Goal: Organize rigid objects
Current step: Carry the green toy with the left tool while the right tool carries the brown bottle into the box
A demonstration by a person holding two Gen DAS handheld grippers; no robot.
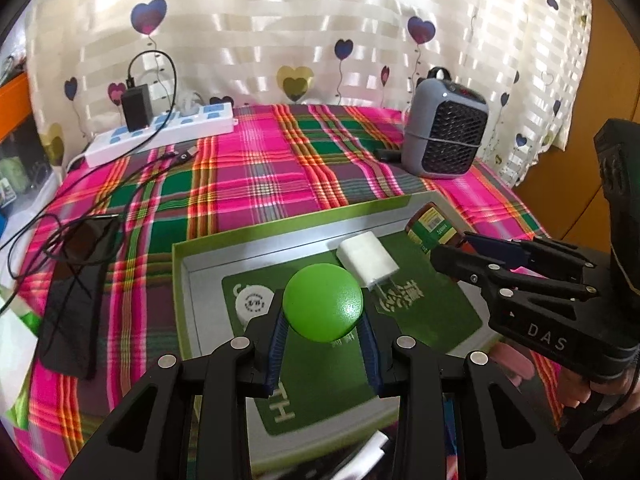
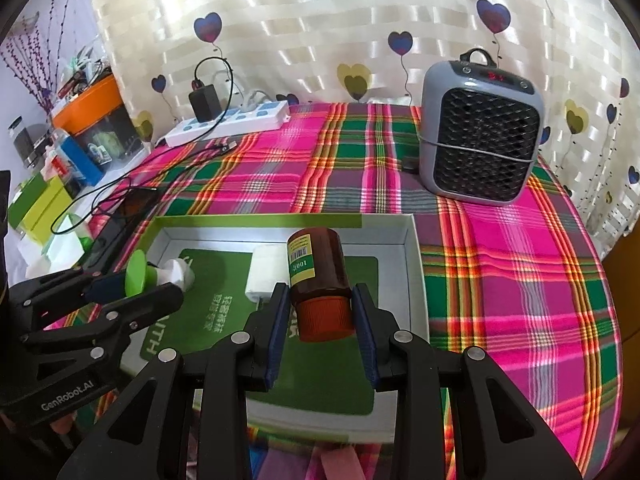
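My left gripper (image 1: 323, 309) is shut on a round green cap (image 1: 323, 302), held above the open green-rimmed box (image 1: 280, 228). From the right wrist view, that gripper (image 2: 140, 284) comes in from the left with the green cap (image 2: 135, 274) edge-on and a small white container (image 2: 178, 276) just past it. My right gripper (image 2: 320, 294) is shut on a brown bottle (image 2: 318, 264) at its orange cap, over the box (image 2: 256, 220). In the left wrist view, the right gripper (image 1: 448, 246) and the brown bottle (image 1: 430, 228) are at the box's right side. A white charger plug (image 1: 366, 260) (image 2: 262, 272) lies inside.
A grey heater (image 1: 444, 132) (image 2: 480, 136) stands at the back right on the plaid cloth. A white power strip (image 1: 160, 132) (image 2: 228, 120) with a black adapter sits at the back left. A dark flat device (image 1: 76, 292) and loose cables lie left of the box.
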